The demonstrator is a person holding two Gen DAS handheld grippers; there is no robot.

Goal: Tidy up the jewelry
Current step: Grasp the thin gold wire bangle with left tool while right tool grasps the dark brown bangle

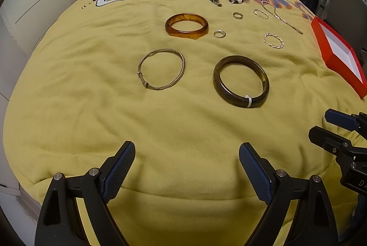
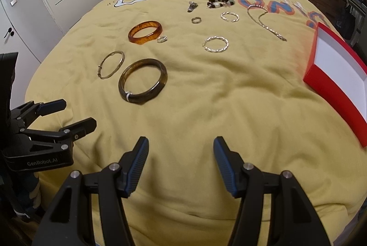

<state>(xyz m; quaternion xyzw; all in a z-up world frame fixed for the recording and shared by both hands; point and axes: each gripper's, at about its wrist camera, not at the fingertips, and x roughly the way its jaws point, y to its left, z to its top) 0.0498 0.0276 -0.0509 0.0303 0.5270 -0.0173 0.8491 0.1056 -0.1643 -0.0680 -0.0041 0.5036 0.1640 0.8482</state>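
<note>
Plainly, the left claw [image 2: 75, 113] reads "GenRobot.AI" beside the dark bangle [image 2: 142, 81].

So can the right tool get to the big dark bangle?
Probably yes. The right tool is open and holds nothing, and only bare yellow bedspread lies between it and the dark bangle. The left tool sits off to the side.

Dim, warm indoor light, soft shadows, strong fisheye bending and dark corners.
</note>
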